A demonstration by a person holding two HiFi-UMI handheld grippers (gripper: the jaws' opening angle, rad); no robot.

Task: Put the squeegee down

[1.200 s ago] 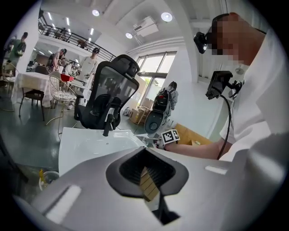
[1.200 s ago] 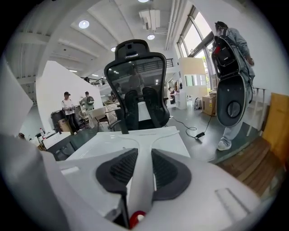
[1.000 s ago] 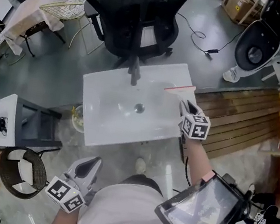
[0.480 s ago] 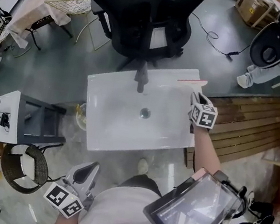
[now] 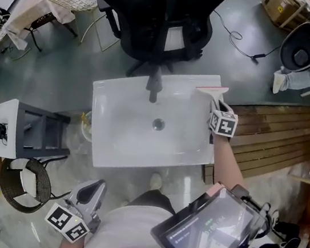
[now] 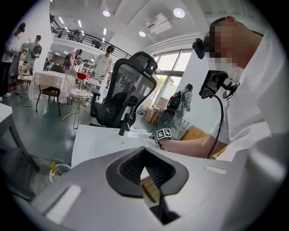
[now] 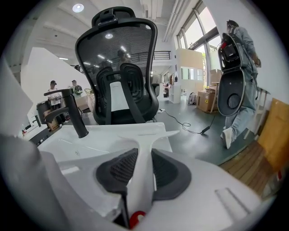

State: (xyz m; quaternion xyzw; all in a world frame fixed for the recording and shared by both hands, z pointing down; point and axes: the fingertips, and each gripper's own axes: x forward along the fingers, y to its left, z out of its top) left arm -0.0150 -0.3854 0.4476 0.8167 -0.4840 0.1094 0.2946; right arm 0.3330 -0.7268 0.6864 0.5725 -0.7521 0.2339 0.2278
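Floor (image 5: 58, 77): grey concrete under white sink (image 5: 124, 139).
Left gripper (image 5: 96, 188): held low, jaws together, empty.
Right gripper (image 5: 215, 105): clamped on squeegee (image 5: 211, 91) handle.
Squeegee: held at sink's far right corner.
Risk: if released overhanging the rim, it could be tipped to the floor.

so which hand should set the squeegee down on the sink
Right. The right gripper grips the squeegee by its handle, blade over a back corner of the sink. The left gripper holds nothing and hangs low beside the person, off the sink.
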